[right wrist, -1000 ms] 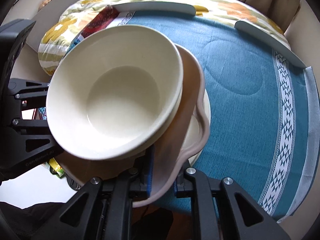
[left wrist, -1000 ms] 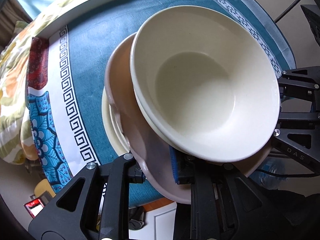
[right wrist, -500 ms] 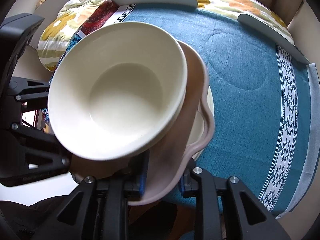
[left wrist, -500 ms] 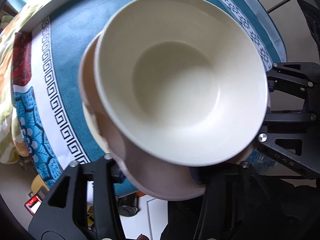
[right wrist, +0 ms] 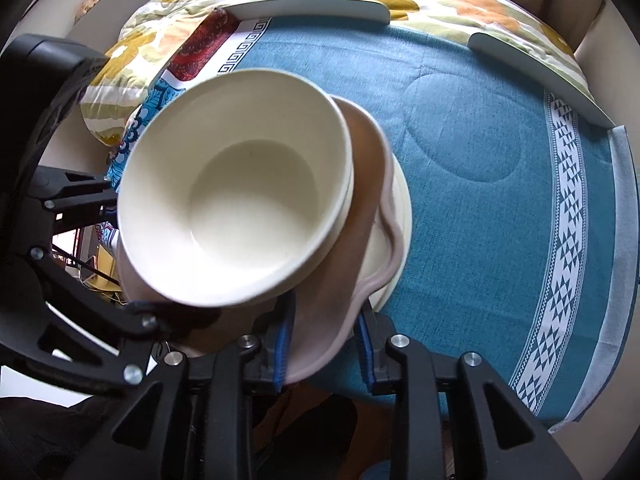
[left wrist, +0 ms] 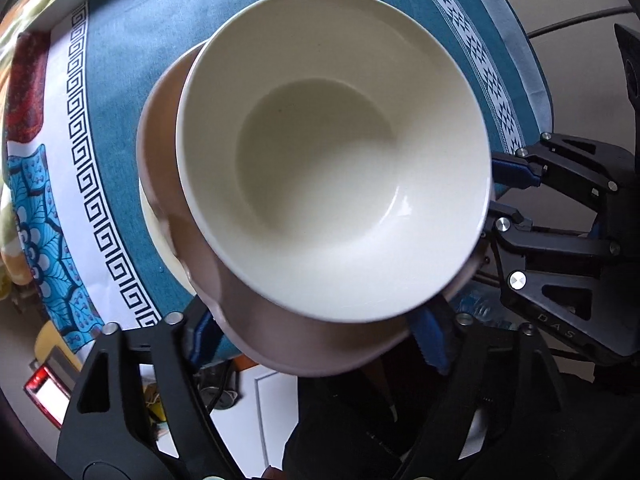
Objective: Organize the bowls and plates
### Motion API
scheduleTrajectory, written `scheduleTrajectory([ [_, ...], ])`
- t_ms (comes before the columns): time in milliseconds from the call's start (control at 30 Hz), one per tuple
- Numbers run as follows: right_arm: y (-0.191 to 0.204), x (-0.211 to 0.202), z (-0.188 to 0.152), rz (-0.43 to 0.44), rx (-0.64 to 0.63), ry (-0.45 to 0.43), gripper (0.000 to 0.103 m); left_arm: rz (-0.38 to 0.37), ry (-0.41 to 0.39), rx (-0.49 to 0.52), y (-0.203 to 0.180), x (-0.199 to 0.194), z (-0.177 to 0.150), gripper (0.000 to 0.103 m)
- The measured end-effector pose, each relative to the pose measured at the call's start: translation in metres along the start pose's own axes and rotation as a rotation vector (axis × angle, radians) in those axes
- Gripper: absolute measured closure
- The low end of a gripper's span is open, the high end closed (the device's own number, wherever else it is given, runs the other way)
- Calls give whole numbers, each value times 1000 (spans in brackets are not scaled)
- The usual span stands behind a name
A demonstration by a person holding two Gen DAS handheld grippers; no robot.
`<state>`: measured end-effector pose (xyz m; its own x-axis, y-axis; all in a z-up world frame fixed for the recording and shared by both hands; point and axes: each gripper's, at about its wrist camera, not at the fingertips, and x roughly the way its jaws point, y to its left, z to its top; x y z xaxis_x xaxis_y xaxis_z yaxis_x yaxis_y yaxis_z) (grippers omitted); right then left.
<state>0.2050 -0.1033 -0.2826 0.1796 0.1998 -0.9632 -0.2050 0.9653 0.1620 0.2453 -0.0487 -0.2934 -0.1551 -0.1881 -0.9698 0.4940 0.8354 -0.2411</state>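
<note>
A cream bowl sits on a pink wavy-edged plate, which lies over a cream plate on the blue tablecloth. My left gripper is open, its blue-padded fingers standing wide at either side of the pink plate's near edge. My right gripper has its blue pads a little apart around the pink plate's rim. Each gripper shows at the side of the other's view.
The blue patterned tablecloth covers a table with white curved rails at the far side. A floral cushion lies beyond. The table's near edge runs under the stack; floor clutter shows below.
My left gripper has opened wide and let go of the pink plate. My right gripper's pads have eased apart on the rim. The stack has come down onto the cream plate.
</note>
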Motion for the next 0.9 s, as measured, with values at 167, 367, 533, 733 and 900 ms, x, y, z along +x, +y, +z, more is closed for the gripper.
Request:
scheduleTrajectory([
  [167, 0, -11, -3, -4, 6, -18, 77, 22, -9, -10, 2, -13, -8, 19],
  [367, 2, -24, -12, -14, 28, -36, 77, 32, -42, 3, -3, -37, -27, 18],
  [533, 5, -54, -28, -26, 59, -106, 77, 38, -148, 7, -14, -78, -53, 18],
  [733, 27, -124, -63, -64, 68, -311, 76, 116, -466, -57, -39, -149, -104, 18],
  [900, 36, -200, -97, -93, 83, -557, 25, 239, -839, -103, -82, -211, -160, 18],
])
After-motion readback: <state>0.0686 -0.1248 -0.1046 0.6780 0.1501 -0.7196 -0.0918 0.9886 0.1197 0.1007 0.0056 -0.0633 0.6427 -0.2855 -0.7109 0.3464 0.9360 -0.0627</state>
